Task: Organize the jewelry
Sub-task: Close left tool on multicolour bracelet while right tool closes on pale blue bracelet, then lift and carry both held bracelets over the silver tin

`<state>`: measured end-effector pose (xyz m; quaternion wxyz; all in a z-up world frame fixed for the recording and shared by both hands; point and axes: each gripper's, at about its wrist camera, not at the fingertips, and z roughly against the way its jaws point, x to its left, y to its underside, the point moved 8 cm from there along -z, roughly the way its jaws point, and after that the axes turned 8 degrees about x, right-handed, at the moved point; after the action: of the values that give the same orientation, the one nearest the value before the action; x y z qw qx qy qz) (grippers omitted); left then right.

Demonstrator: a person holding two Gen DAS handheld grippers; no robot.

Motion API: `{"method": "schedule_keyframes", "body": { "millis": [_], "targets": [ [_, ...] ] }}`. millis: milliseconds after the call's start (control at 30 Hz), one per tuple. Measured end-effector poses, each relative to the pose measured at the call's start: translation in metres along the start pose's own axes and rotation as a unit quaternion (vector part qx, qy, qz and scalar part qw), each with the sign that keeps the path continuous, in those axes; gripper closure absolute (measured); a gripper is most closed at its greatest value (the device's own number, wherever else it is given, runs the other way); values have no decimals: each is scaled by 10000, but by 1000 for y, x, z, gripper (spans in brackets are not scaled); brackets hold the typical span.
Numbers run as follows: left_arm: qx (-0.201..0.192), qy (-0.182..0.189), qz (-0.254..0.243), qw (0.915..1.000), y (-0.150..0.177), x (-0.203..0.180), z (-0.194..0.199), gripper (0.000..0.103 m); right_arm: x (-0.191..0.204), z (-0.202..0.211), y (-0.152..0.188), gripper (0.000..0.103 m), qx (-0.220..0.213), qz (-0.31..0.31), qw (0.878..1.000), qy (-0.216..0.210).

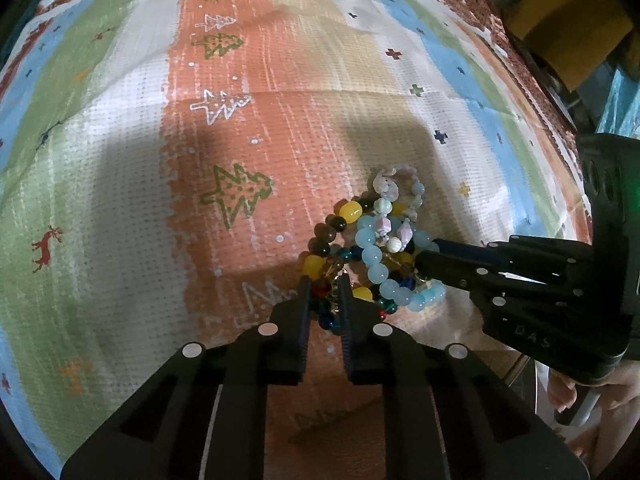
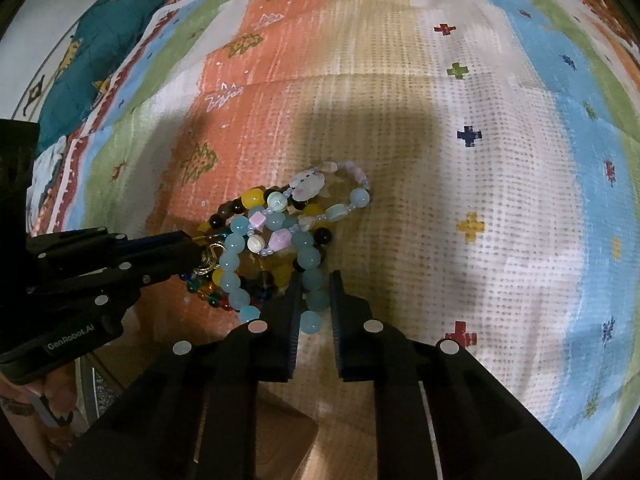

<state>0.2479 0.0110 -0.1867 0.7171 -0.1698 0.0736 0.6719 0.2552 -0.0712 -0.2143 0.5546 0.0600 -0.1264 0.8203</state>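
Tangled bracelet pile (image 1: 372, 248) on striped cloth, lower centre-right of left view. Left tongs (image 1: 325, 292) pinch dark multicoloured strand (image 1: 326, 308) at pile's near edge. Right tongs (image 2: 314, 296) clamp pale blue bead bracelet (image 2: 312, 276) (lower centre, right view). Both equally near, approaching from opposite sides.

Black ribbed-finger left gripper (image 1: 325, 294), right gripper (image 2: 315, 292), silver rivets, "GenRobot.AI" lettering
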Motion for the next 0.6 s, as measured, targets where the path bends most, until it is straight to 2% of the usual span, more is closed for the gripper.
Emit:
{"method": "schedule_keyframes", "body": {
  "millis": [200,600],
  "targets": [
    [-40,41,38,10000,0,1,7,94,1,8,0,91,-83,95,9999,58],
    [-447,218,76,9987,-4,-4,44,94,5,42,-1,91,-474,213,9986,136]
  ]
}}
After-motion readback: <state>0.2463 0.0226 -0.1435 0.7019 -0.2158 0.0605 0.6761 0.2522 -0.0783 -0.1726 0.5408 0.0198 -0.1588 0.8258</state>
